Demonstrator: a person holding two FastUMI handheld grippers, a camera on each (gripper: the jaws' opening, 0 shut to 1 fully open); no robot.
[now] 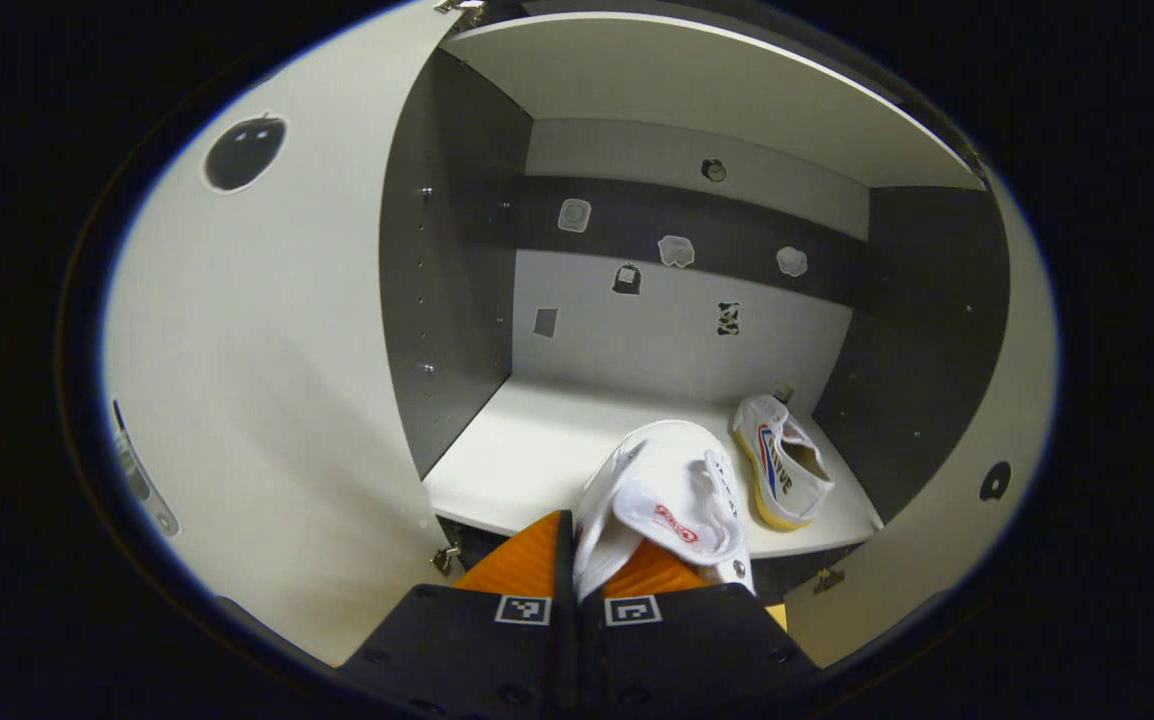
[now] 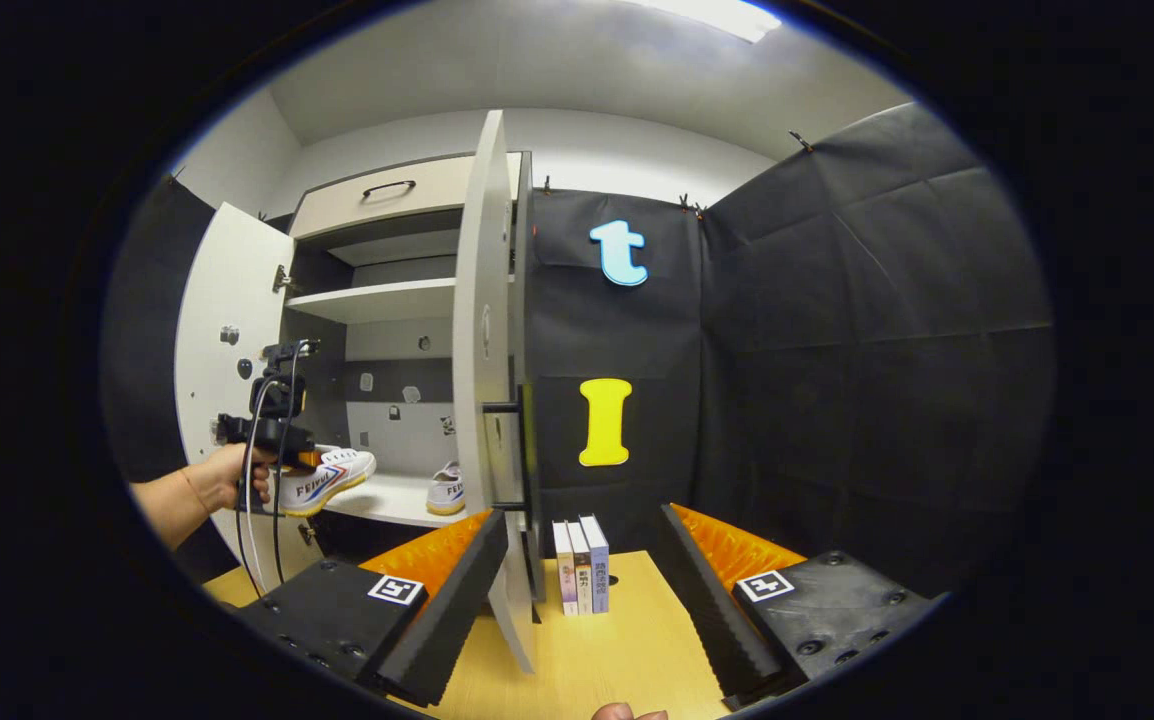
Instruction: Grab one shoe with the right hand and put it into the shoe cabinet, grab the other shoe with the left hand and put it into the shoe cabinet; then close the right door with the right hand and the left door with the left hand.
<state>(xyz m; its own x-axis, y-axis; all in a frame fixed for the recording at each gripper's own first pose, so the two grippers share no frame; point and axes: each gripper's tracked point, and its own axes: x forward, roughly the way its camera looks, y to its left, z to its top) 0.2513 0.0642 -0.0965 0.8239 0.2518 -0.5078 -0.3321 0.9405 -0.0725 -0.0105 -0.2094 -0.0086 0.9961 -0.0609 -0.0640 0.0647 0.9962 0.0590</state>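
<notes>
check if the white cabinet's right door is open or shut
Open. In the right gripper view the white right door stands swung out edge-on, with the shelf and a white sneaker visible behind it.

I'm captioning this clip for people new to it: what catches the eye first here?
A white sneaker clamped in the left gripper, poised at the front edge of the open shoe cabinet's lower shelf. Its mate already lies on that shelf at the right. In the right gripper view, the right gripper gapes open before the right door's edge.
</notes>
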